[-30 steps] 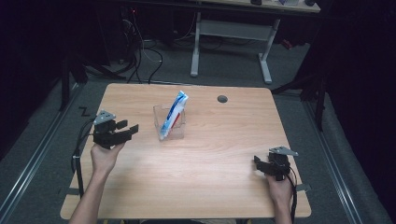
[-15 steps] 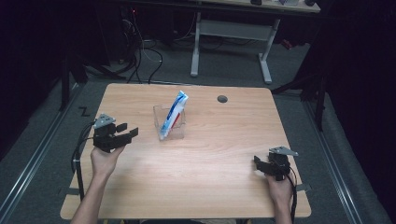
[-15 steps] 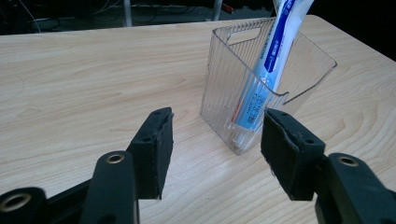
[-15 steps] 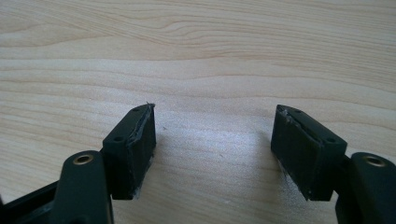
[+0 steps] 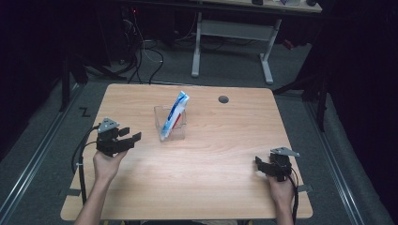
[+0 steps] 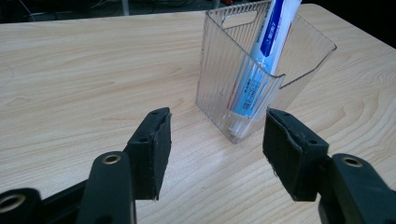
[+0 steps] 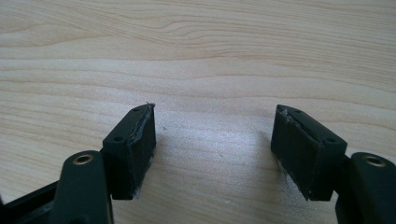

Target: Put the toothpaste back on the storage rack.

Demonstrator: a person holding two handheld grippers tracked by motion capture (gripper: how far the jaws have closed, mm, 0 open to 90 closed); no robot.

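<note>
the left gripper (image 5: 126,138) has drawn back toward the table's left edge since a second ago, its empty jaws opening a little further, so the drop-off looks finished. the blue-and-white plastic toothpaste tube (image 6: 261,60) leans cap-down inside the clear ribbed plastic holder (image 6: 219,93), mid-table on the pale wood-grain table (image 5: 225,168). the right gripper (image 5: 268,167) rests near the right corner, jaws apart over bare wood
</note>
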